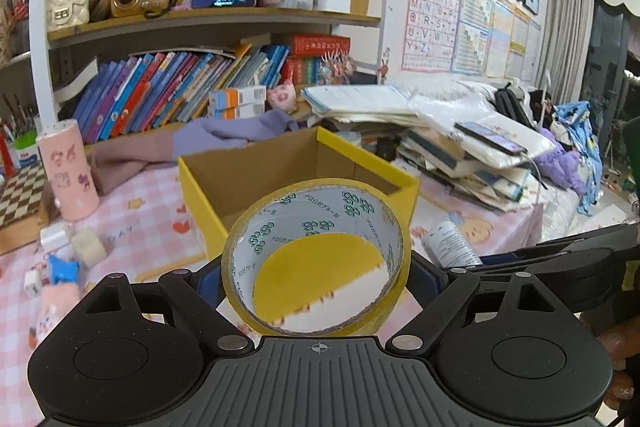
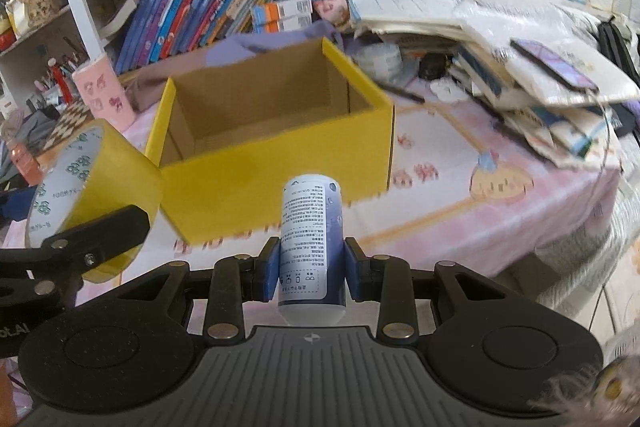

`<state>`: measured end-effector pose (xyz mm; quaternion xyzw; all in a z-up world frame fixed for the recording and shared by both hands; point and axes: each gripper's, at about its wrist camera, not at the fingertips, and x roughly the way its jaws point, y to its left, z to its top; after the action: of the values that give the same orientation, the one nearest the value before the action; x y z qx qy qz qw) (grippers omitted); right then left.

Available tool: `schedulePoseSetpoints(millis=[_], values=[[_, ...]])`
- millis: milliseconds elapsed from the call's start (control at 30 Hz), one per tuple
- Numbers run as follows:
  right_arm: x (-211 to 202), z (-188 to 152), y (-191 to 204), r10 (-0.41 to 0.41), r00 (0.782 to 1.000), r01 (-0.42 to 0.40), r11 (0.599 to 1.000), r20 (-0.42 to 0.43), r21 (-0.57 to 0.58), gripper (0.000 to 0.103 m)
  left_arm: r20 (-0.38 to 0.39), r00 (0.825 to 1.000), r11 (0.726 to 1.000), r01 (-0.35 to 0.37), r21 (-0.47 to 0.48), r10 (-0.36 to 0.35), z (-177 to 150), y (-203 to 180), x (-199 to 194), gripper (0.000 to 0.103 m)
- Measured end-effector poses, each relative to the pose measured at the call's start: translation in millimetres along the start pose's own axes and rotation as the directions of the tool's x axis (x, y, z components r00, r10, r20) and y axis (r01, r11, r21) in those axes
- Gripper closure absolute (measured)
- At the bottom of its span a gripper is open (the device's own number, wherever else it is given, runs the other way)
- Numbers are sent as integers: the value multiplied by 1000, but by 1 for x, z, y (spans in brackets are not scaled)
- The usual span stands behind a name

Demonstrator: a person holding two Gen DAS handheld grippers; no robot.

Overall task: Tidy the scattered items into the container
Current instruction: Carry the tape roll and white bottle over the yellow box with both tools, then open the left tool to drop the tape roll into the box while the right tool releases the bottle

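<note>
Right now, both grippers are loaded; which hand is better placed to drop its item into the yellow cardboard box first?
Probably left. The left gripper holds the yellow tape roll right at the yellow cardboard box; the right gripper with the white printed bottle looks farther back.

The yellow box [image 2: 276, 147] stands open-topped and empty; a pink cup [image 2: 105, 91] crowds its left, a book pile [image 2: 540, 95] its right.
</note>
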<state>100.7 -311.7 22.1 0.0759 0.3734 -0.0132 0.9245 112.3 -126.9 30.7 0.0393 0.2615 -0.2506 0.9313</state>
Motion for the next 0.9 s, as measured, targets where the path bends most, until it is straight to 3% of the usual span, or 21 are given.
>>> schedulePoseSetpoints(millis=[300,500,700,900], values=[[21,64,-21,80,994,-74,994,73,-79,72,64,995,997,-77,-1,77,38,-5,32,14],[50,101,-22,141,986,-128,981,84,-145,72,66,987,988,-150,21,149,56,-1,57,14],[97,126,-19,171,985,-162,966,29,-203,72,28,982,980,-189,66,188,65,7,94,14],[151,146,-15,171,983,-184,927,-67,-326,72,-77,973,954,-194,231,216,65,12,140,14]])
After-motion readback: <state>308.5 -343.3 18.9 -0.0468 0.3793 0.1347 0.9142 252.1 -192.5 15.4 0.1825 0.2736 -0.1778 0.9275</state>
